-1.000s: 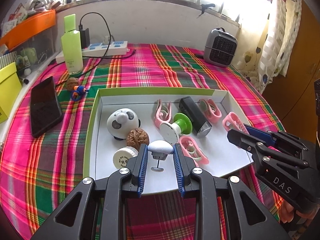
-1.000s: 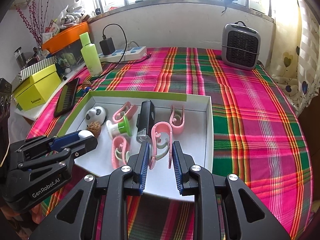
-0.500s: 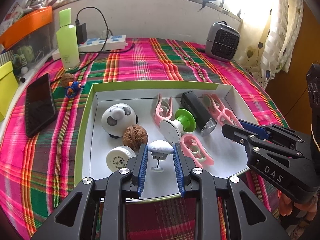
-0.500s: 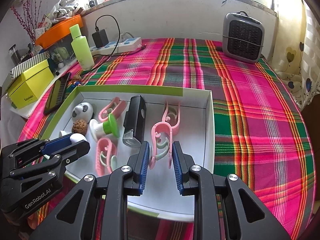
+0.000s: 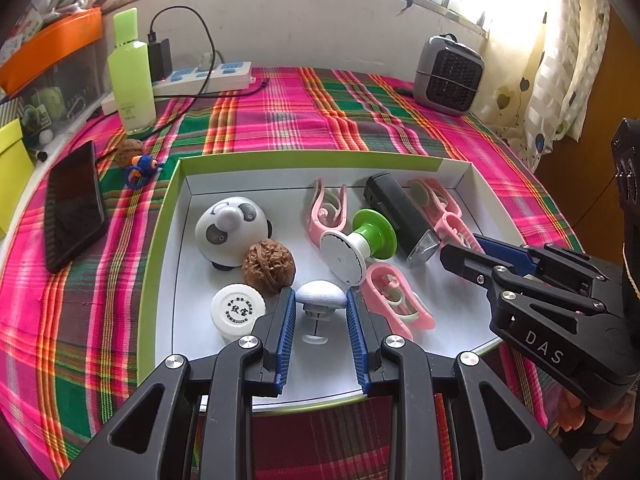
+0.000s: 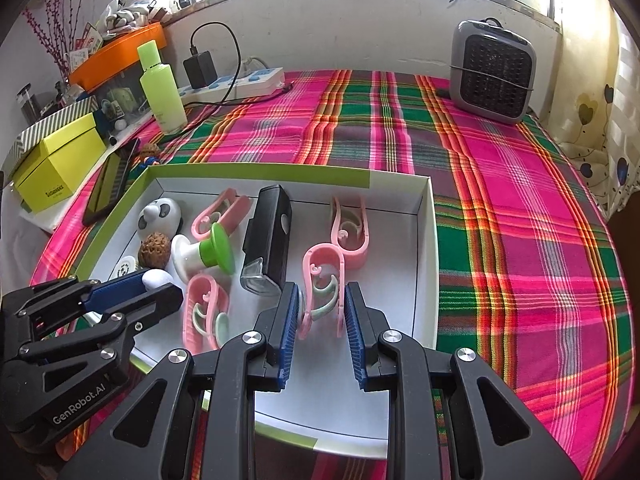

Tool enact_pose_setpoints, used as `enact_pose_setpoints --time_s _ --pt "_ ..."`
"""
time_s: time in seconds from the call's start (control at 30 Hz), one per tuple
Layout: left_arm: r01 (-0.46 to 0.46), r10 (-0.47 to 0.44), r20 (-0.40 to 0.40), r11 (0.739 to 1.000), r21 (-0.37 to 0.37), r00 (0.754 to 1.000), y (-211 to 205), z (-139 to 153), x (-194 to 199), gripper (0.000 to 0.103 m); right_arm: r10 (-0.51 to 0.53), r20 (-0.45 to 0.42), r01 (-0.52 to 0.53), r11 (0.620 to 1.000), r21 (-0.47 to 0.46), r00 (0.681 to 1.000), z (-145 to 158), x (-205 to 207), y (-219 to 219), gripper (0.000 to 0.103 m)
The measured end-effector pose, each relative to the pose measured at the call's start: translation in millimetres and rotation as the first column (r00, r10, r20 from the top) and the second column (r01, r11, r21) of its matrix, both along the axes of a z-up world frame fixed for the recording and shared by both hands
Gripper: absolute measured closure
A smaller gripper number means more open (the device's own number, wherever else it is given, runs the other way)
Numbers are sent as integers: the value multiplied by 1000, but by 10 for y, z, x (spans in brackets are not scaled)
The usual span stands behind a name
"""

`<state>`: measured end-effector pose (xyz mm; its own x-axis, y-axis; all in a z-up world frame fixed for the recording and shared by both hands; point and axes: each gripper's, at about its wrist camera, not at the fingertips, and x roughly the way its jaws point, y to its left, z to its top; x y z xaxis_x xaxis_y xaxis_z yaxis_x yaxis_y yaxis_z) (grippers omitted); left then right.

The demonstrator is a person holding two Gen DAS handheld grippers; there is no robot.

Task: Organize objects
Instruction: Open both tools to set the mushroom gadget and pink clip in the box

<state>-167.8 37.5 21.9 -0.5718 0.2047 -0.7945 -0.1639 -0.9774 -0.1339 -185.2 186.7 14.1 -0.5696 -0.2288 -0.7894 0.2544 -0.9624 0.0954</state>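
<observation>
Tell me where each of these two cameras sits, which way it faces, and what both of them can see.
Left wrist: on the left gripper, looking forward and down into the green-edged tray; its fingers pinch a white knob; the right gripper enters from the right.
Right wrist: on the right gripper, same slant; its fingers pinch a pink clip; the left gripper enters from the left.
Shared: tray, black flashlight, panda toy, grey heater, green bottle.

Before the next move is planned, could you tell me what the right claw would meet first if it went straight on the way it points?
Probably the white floor of the box: the right claw, shut on a pink clip, points steeply down into it.
</observation>
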Motion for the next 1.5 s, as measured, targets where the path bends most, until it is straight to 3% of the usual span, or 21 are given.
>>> enact_pose_setpoints --time_s 0.97,1.1,1.5 --pt "-3 3 7 1000 8 1000 -10 -3 -8 78 -3 -6 3 1000 11 1000 -8 24 -16 76" --pt "0 0 1 1000 2 1000 4 6 14 72 -7 -11 7 1000 3 1000 3 44 -13 66" --pt "-7 6 -17 1000 -9 1000 -2 70 110 61 -18 -29 18 1000 -3 999 68 149 -7 65"
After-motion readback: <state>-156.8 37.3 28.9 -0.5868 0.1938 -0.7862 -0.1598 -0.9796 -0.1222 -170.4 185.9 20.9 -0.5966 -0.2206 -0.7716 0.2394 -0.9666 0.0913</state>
